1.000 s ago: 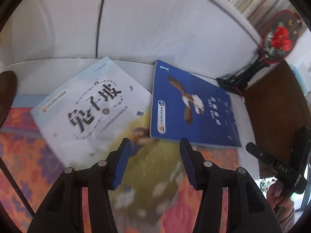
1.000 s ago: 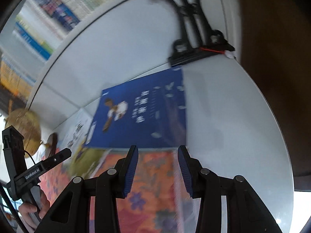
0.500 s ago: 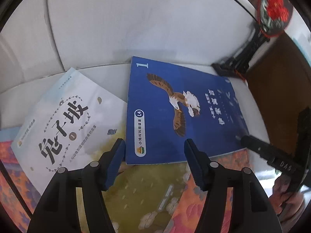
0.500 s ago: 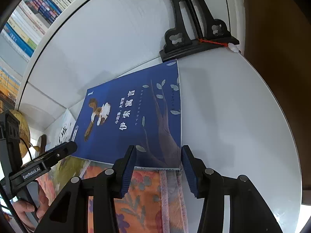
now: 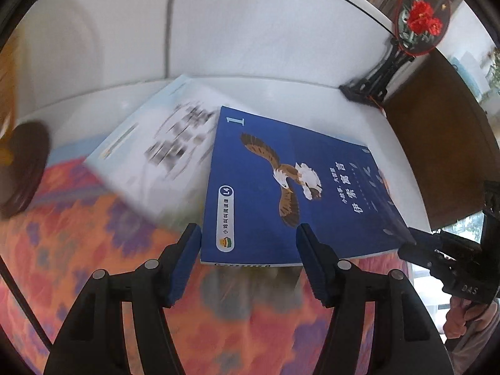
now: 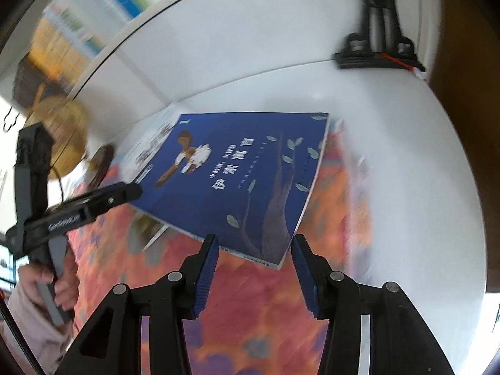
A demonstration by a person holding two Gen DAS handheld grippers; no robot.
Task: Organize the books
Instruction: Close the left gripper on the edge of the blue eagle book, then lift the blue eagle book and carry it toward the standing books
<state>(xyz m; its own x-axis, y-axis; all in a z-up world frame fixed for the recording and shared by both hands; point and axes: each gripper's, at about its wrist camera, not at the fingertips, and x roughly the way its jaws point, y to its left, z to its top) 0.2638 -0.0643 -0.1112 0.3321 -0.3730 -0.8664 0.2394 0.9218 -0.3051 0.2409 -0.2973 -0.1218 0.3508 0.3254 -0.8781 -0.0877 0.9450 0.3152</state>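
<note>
My blue book (image 5: 290,193) shows a white "1" at its eleven-o'clock corner and an "L4" badge down the spine side — on my right gripper (image 5: 468,287), "DAS".

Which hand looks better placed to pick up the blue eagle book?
Probably the left gripper: the near edge of the blue book lies squarely between its jaws, while the right gripper frames only a corner. Both sets of jaws have just been opening, gripping nothing.

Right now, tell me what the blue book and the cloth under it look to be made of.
Blue book: paperback, thin card cover with a slight sheen; its white page edges show along the side. Patterned cloth: seemingly soft woven or quilted fabric, matte, orange and purple; blur hides the weave.
</note>
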